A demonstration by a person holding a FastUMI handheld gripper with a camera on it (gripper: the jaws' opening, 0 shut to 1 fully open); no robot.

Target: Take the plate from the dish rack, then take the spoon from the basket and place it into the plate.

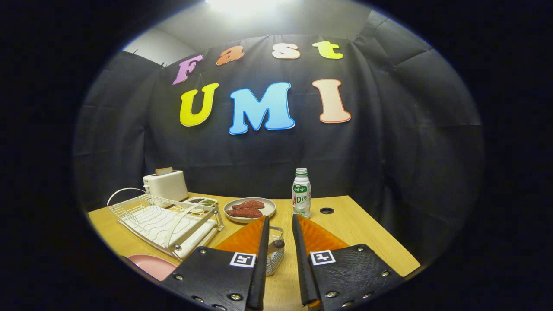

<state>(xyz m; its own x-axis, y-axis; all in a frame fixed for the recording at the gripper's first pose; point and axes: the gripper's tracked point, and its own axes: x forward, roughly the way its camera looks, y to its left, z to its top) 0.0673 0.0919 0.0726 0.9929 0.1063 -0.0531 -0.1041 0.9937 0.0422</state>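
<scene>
A pink plate (151,264) lies flat on the wooden table (367,233), in front of the white dish rack (166,220) and left of my left finger. A small wire basket (276,252) stands low in the gap between my fingers, partly hidden by the left one. A dark rounded spoon end (279,243) sticks up from the basket. My gripper (281,217) hovers above the basket, open by a narrow gap with nothing held between the fingers. The rack's slots hold no dishes.
A white toaster (165,185) stands behind the rack, with a small dish (201,201) beside it. Beyond my fingertips sit a beige plate of sausages (249,208) and a white bottle (301,193). A cable hole (327,211) is right of the bottle.
</scene>
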